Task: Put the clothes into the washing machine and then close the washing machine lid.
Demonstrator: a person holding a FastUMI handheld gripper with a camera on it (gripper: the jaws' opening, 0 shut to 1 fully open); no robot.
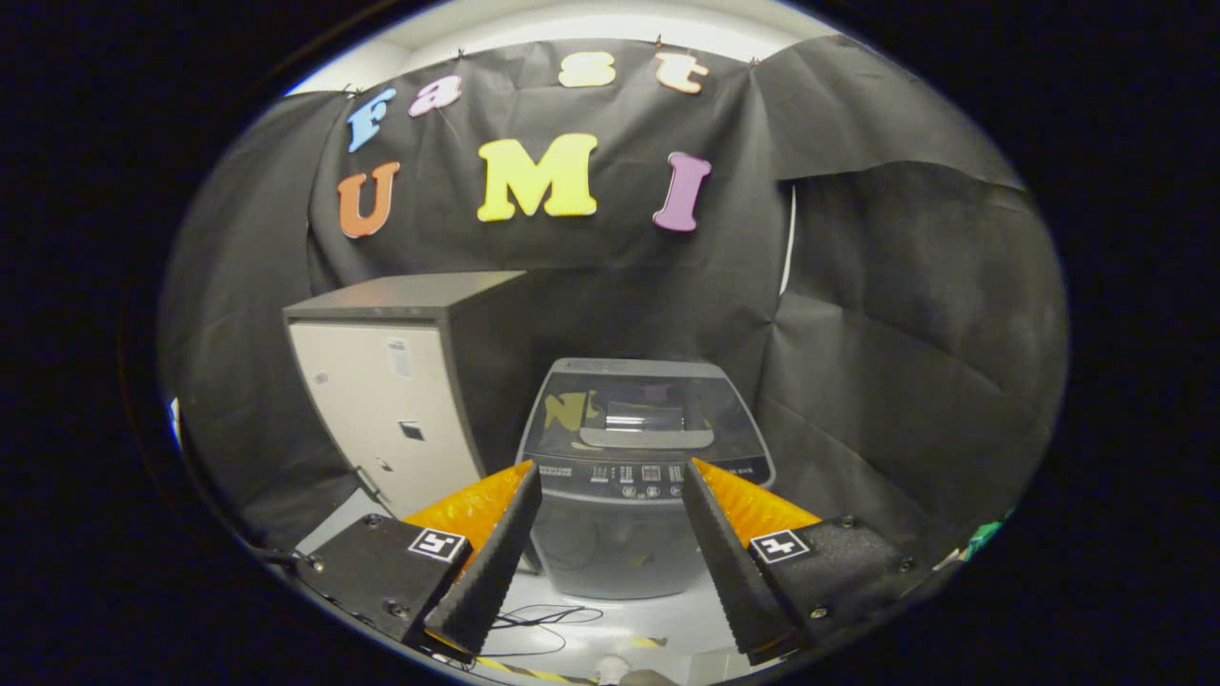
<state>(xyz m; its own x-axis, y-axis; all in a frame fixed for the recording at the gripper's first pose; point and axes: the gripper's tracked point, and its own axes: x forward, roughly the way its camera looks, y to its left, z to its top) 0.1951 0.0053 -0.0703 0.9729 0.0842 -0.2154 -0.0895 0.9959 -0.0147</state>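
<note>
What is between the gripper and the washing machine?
Nothing visible. The gripper is open and empty, and the washing machine stands straight ahead beyond its fingers with its lid down. The cabinet stands off to one side.

I see a pale floor carrying a grey top-loading washing machine, lid down, standing beyond my gripper, whose fingers are spread apart with nothing between them. To its left, just beside it, stands a taller cabinet with a pale front. Thin dark cables and a yellow-and-black striped tape lie on the near floor
</note>
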